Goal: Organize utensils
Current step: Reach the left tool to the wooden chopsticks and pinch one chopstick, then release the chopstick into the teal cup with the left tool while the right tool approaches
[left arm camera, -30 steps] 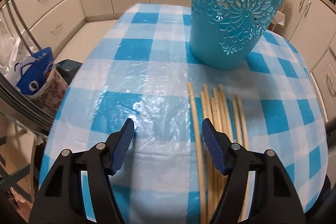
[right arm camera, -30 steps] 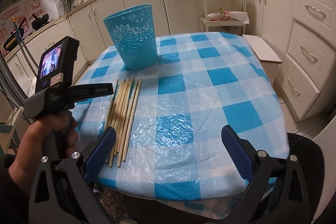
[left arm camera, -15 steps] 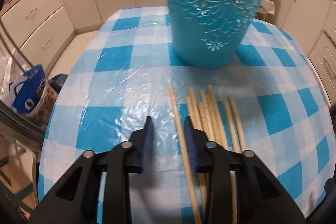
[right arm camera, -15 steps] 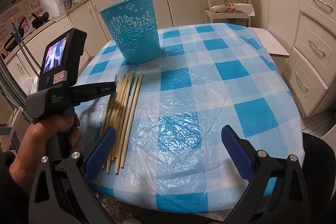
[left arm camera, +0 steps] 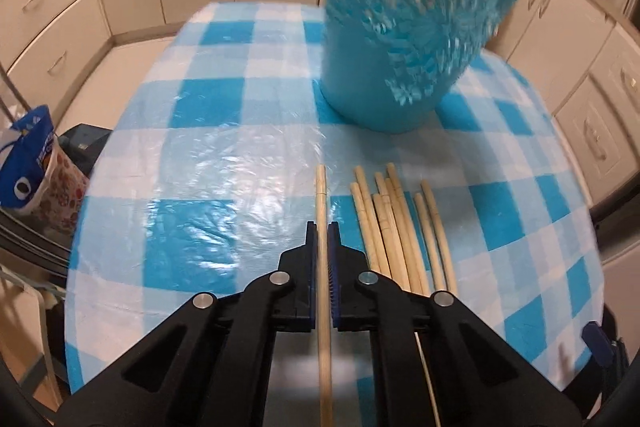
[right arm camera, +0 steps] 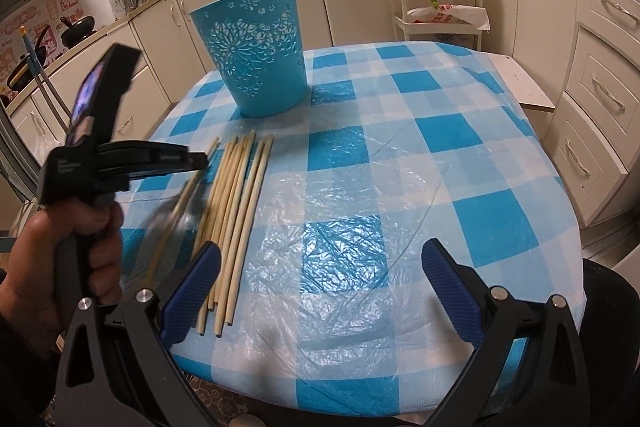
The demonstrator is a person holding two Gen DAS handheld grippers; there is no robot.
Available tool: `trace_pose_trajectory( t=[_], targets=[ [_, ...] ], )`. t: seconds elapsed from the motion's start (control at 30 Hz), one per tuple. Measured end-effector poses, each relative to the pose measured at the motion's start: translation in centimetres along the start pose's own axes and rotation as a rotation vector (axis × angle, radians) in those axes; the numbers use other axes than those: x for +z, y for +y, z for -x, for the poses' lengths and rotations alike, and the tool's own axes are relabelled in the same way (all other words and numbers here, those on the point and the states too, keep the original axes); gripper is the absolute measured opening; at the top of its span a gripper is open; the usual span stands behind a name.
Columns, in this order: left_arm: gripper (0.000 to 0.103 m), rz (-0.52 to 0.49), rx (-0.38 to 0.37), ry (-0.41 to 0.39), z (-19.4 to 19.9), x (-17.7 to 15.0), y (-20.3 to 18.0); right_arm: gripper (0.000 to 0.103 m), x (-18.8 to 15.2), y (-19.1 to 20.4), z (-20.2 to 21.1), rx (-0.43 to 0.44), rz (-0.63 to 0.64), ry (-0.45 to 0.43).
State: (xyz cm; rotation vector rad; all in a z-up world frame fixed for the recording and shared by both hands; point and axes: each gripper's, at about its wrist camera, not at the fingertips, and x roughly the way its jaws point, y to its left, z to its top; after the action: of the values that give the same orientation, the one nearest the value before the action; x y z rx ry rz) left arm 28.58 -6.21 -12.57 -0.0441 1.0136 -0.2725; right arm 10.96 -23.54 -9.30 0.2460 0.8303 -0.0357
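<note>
In the left wrist view the left gripper (left arm camera: 322,227) sits at the bottom centre of the frame with its jaws closed tight on a single chopstick (left arm camera: 321,195), which runs straight up between the blue pads and pokes out above them toward the middle of the picture. The jaws have just been closing, and the stick is what they closed on. It was probably picked because it lay at the left edge of the pile, apart from the others, so it could be pinched without dragging its neighbours. The remaining chopsticks (left arm camera: 394,223) lie side by side on the checked tablecloth (left arm camera: 192,131), just right of the held one. The blue basket (left arm camera: 400,39) stands upright in the upper right of that frame, blurred, just beyond the stick tips; it looks like the place the sticks belong. In the right wrist view the right gripper (right arm camera: 320,291) hangs at the bottom with jaws wide apart and nothing between them, apparently waiting near the table's edge while the hand (right arm camera: 60,267) at lower left works.
</note>
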Motion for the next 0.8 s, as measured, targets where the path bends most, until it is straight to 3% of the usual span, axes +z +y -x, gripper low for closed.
trace_pose_trajectory(
  t=[0.23,0.3,0.4,0.5,0.73,0.8],
  targets=[
    [0.005,0.064,-0.055,-0.193,5.6,0.1,2.4,0.092,2.3,1.2,-1.6,0.053,0.049,-0.022],
    [0.005,0.088,-0.069,-0.216,6.3,0.3,3.1,0.058,3.5,1.9,-3.3,0.088,0.074,0.019],
    [0.005,0.108,-0.096,-0.249,7.3,0.1,3.5,0.032,4.9,2.7,-6.2,0.109,0.083,0.091],
    [0.005,0.104,-0.11,-0.289,8.3,0.1,3.5,0.025,5.7,3.6,-8.1,0.116,0.101,0.129],
    [0.005,0.096,-0.141,-0.372,10.4,0.8,3.4,0.022,6.1,5.8,-10.7,0.071,0.188,0.158],
    [0.005,0.099,-0.152,-0.393,10.9,1.2,3.5,0.014,6.3,5.8,-10.9,0.074,0.189,0.165]
  ],
)
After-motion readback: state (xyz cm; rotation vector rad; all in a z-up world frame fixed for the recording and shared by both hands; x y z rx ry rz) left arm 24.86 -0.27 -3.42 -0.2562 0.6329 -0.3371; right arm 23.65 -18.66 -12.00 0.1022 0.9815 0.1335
